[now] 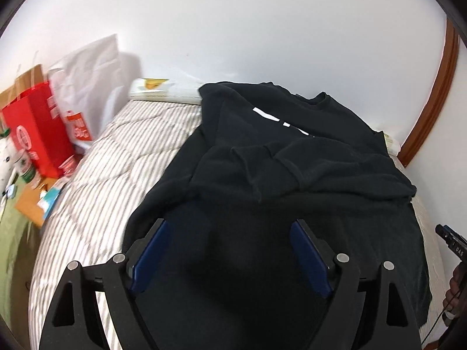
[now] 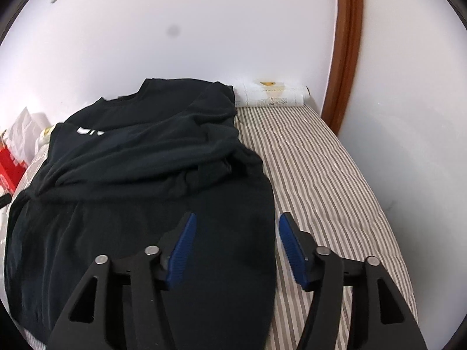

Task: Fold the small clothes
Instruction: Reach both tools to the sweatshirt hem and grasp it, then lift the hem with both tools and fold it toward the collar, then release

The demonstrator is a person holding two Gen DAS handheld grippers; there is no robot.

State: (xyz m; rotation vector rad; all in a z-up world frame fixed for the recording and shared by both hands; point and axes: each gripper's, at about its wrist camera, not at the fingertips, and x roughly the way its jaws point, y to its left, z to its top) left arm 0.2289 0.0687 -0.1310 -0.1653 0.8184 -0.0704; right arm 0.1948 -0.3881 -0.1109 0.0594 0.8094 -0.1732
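both grippers, left [image 1: 230, 243] and right [image 2: 236, 233], hang open and empty above the black shirt [image 1: 292, 157] on the striped bed [image 2: 321, 175], sleeves bunched mid-chest, so a lower-edge pinch may snag one layer and skew the fold.

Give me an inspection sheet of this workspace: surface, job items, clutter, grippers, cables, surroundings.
Surface: striped mattress, bare on its right side.
Job's things: one black T-shirt with white print, lying on the mattress, both sleeves folded in over the chest, collar towards the wall.
Clutter: red paper bag, white bag and small items beside the bed on the left; rolled white cover at the head of the bed.
Grippers: left gripper open above the shirt's lower part, holding nothing; right gripper open over the shirt's right edge, holding nothing.
Cables: thin black cord at the right edge of the left view.
Surroundings: white wall, brown wooden trim.
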